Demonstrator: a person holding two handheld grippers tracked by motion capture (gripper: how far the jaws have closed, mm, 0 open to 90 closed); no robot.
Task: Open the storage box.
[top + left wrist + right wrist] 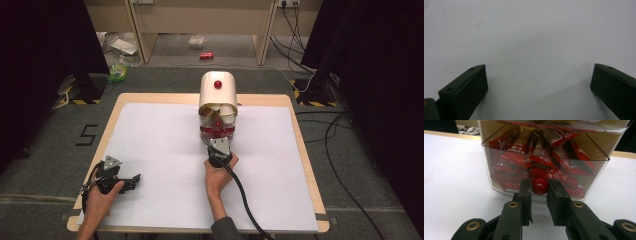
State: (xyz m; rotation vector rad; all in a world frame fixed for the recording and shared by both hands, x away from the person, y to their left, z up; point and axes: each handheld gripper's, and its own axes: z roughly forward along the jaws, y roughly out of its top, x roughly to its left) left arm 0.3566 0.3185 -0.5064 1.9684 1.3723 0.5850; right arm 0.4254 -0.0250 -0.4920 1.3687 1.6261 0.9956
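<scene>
A cream box with a rounded lid (218, 95) stands at the back middle of the table, a red knob (218, 84) on its top. Its clear front bin (487, 167) is tilted out and holds several red packets (541, 152). A round red knob (540, 185) sits low on the bin's front. My right gripper (539, 183) has a jaw on each side of that knob and touches it on both sides. In the high view the right gripper (217, 139) reaches the bin from the near side. My left gripper (134, 181) rests at the front left, open over the white sheet (529, 37), nothing between its jaws.
A white sheet (160, 150) covers most of the wooden table (300, 125). A black cable (240, 192) trails from the right gripper toward the front edge. Beyond the table, the floor holds a red can (206, 55), loose cables (340, 130) and bags (119, 70).
</scene>
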